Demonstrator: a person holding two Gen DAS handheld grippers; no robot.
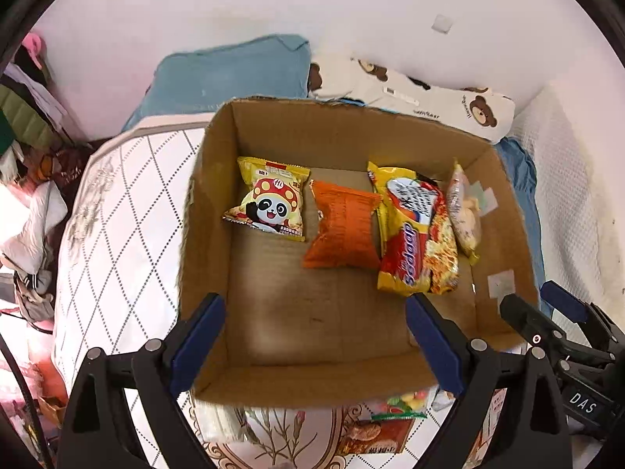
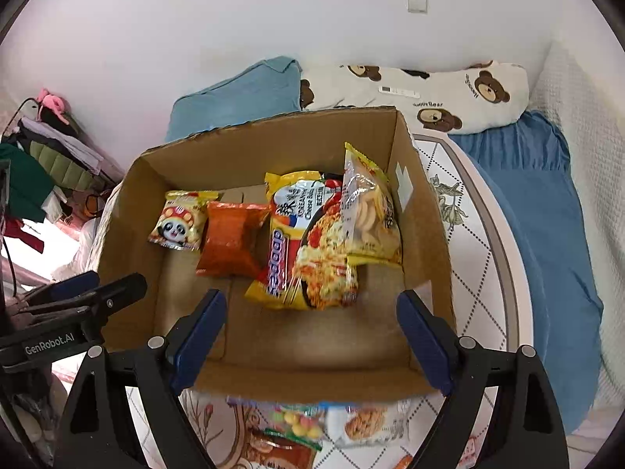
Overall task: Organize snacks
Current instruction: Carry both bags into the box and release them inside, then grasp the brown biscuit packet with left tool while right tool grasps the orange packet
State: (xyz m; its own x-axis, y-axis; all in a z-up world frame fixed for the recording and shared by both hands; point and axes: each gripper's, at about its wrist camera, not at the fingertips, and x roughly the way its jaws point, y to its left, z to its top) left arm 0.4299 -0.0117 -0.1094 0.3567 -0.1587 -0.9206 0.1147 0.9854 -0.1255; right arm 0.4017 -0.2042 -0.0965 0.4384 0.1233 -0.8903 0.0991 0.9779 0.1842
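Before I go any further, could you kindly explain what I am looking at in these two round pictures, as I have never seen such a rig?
No robot here: a person holds a two-finger gripper in each hand, and each gripper carries a fisheye camera looking forward along its blue-padded fingers. One picture comes from the left gripper, the other from the right gripper; each also glimpses the other at its edge. Both are open and hold nothing.

They hover above a cardboard box standing on a quilted bed. Inside the box lie a yellow panda snack bag, an orange packet, a yellow noodle packet and a clear bag of biscuits near the right wall. More snack packets lie on the bed before the box, not yet packed.
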